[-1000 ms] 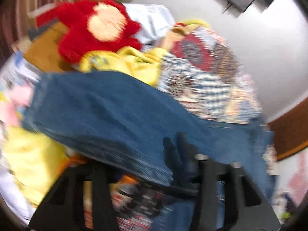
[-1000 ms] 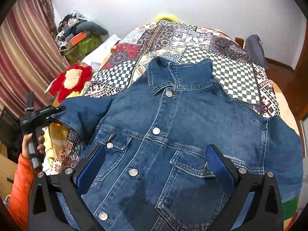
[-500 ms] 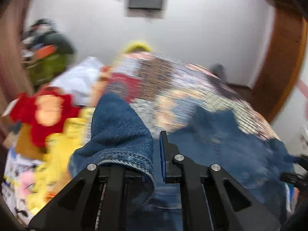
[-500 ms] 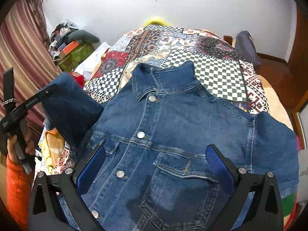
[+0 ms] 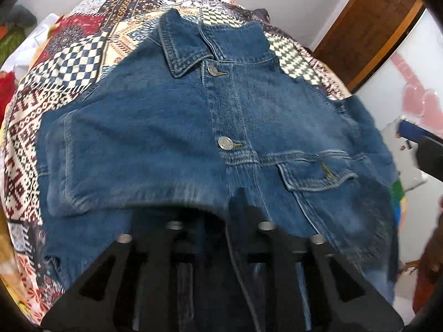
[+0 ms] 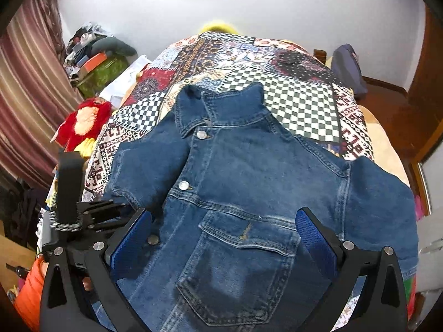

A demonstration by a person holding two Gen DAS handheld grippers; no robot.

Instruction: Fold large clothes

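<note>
A blue denim jacket [image 6: 243,182] lies front up on a patchwork bedspread [image 6: 301,105], collar toward the far wall. Its left sleeve [image 5: 133,166] is folded across the chest. My left gripper [image 5: 218,221] is shut on the cuff edge of that sleeve, low over the jacket front; it also shows in the right wrist view [image 6: 110,213]. My right gripper [image 6: 224,238] is open and empty, hovering above the jacket's chest pocket [image 6: 243,251]. The jacket's right sleeve [image 6: 382,210] lies spread out flat.
A red plush toy [image 6: 83,121] and yellow cloth lie left of the bed. A green box with clutter [image 6: 97,69] stands by the striped curtain [image 6: 25,88]. A dark bag [image 6: 349,66] sits at the far right. A wooden door [image 5: 368,27] is on the right.
My left gripper carried the sleeve up from beside the bed and over to the right, laying it across the jacket's chest. The right gripper stayed open above the jacket.
</note>
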